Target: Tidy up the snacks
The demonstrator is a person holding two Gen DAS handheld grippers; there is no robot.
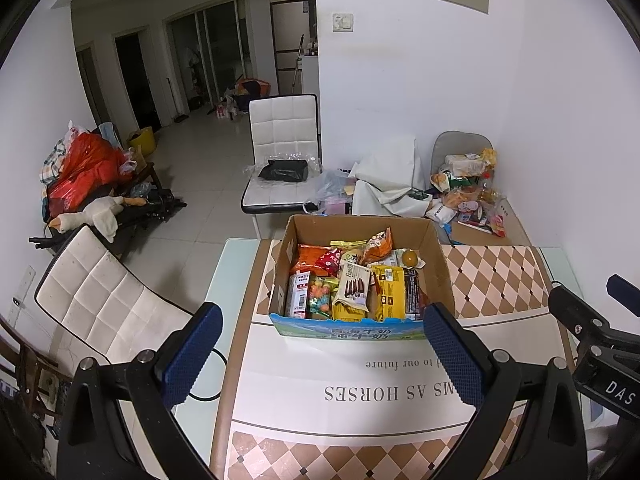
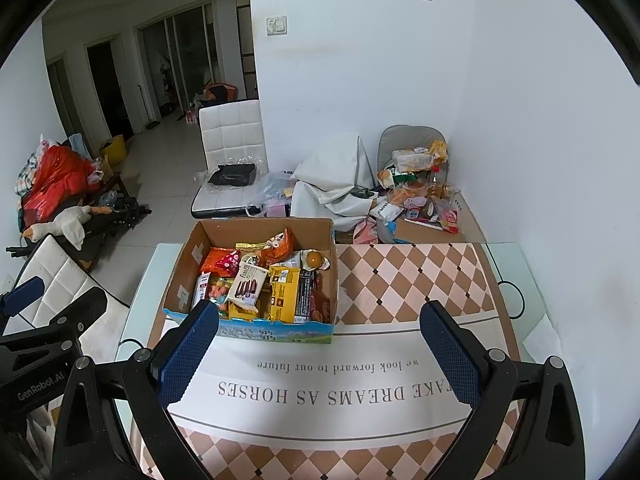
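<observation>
1. Open-topped brown cardboard box (image 1: 362, 276) with a blue-and-green printed front panel, standing on the table toward its far edge, left of the table's centre line; its flaps are raised and its inside is packed with snack packets.
2. Contents of the box: a yellow rectangular packet (image 1: 388, 292) toward the front right; a pale packet printed with dark chocolate biscuits (image 1: 352, 290) leaning at the middle; a white-and-red small carton (image 1: 300, 294) upright at the front left; an orange crinkled bag (image 1: 378, 244) standing tall near the back wall; a round amber-coloured sealed cup (image 1: 410, 258) at the back right corner.
3. Table cover: a brown-and-cream diamond-patterned cloth (image 2: 420, 280) with a white central band bearing printed lettering, laid over the pale glass table top (image 2: 144, 292).
4. Left gripper (image 1: 320, 356), blue-padded fingers spread wide and holding nothing, poised above the white band just before the box's front panel.
5. Right gripper (image 2: 320, 354), likewise spread wide and empty, above the same band; its left finger (image 2: 188, 356) overlaps the box's front left corner in the right wrist view.
6. Beyond the table's far right corner, a second heap of mixed snack packets (image 2: 420, 192) lies on a low surface by the white wall.
7. White quilted chairs: one (image 1: 284, 148) past the far edge, one (image 1: 100, 300) at the left edge.
</observation>
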